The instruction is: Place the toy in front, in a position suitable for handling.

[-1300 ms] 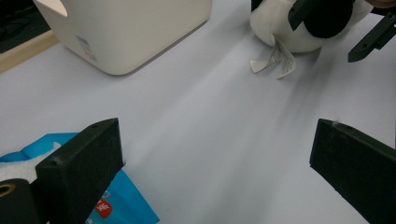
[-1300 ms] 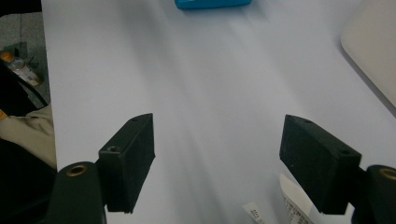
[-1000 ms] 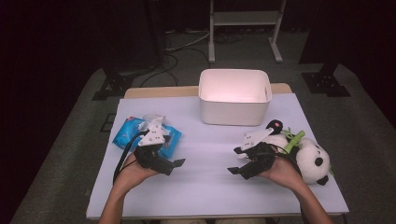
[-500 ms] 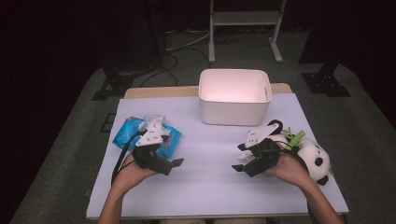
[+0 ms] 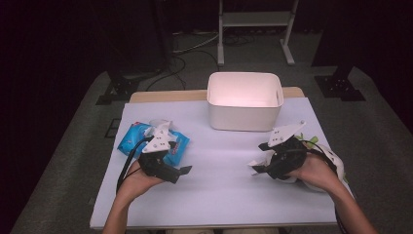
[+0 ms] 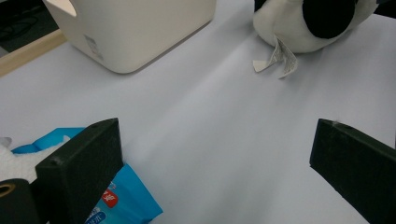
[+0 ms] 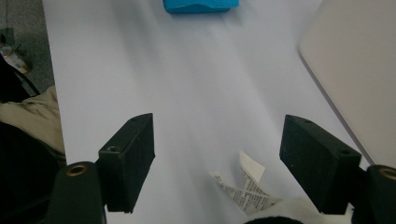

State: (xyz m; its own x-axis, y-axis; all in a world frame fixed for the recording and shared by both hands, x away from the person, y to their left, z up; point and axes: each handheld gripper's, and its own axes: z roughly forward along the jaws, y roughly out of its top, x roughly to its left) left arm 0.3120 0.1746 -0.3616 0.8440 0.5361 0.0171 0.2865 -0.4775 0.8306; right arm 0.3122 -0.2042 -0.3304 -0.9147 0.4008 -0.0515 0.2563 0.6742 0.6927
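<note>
So nearest the person, both hands are on the white table, one gripper each. Left gripper sits at the front left, jaws spread wide with nothing between them. In the left gripper view it's just bare tabletop in the gap, and the left jaw hangs right over the corner of the blue pack. Can't tell if it actually touches it.

Right gripper is at the front right, jaws also wide open and holding nothing. In the right gripper view the panda's paper tag lies on the table between the jaws, closer to the right one, with a bit of the white fur at the bottom edge. The jaws aren't closed on any of it.

The panda lies on its side near the right edge of the table, mostly tucked under the right hand. From the left gripper view you get its white body with a black patch and the tag sticking out underneath.

The blue pack is just behind the left gripper, with something white lying on top of it.

Farthest back, the white bin stands at the middle of the table's far edge, well apart from both grippers.
</note>
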